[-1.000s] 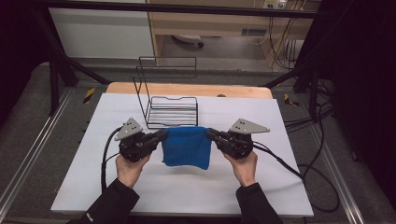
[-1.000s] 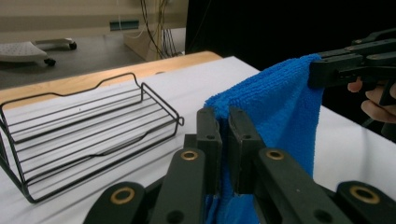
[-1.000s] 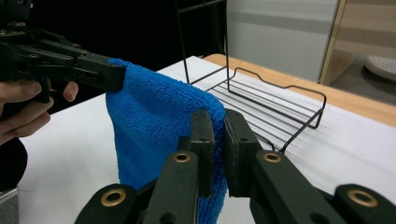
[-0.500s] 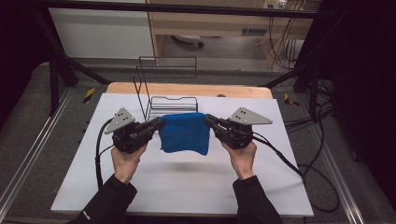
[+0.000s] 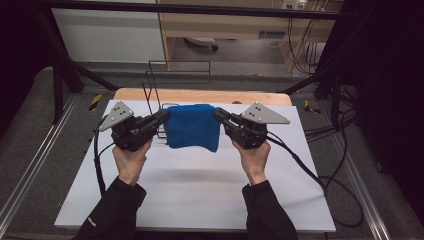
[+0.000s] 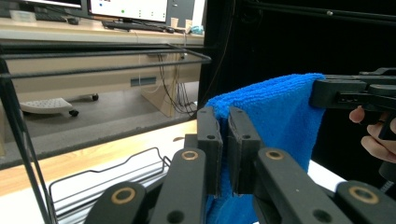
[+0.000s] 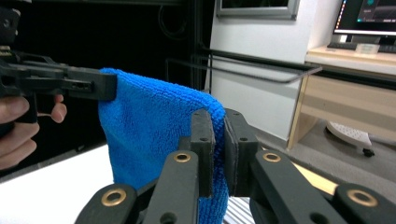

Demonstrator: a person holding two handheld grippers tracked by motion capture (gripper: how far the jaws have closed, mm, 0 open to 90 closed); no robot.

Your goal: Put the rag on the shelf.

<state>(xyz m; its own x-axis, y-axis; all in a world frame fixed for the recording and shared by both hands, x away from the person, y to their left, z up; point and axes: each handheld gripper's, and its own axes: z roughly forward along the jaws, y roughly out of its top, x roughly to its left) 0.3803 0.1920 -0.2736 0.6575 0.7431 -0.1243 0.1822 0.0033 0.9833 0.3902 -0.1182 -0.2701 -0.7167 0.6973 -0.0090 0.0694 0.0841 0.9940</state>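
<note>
Each claw, the left claw (image 5: 163,116) and the right claw (image 5: 220,116), pinches one top corner of the blue towel (image 5: 192,126), which hangs above the tabletop (image 5: 200,190) before the wire rack (image 5: 156,95), so the next move probably needs an even carry over its rail.

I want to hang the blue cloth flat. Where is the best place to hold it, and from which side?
Probably by its two upper corners, each taken from its own outer side, as the left tongs and right tongs hold the blue cloth now: its top edge stays stretched and the rest hangs flat.
</note>
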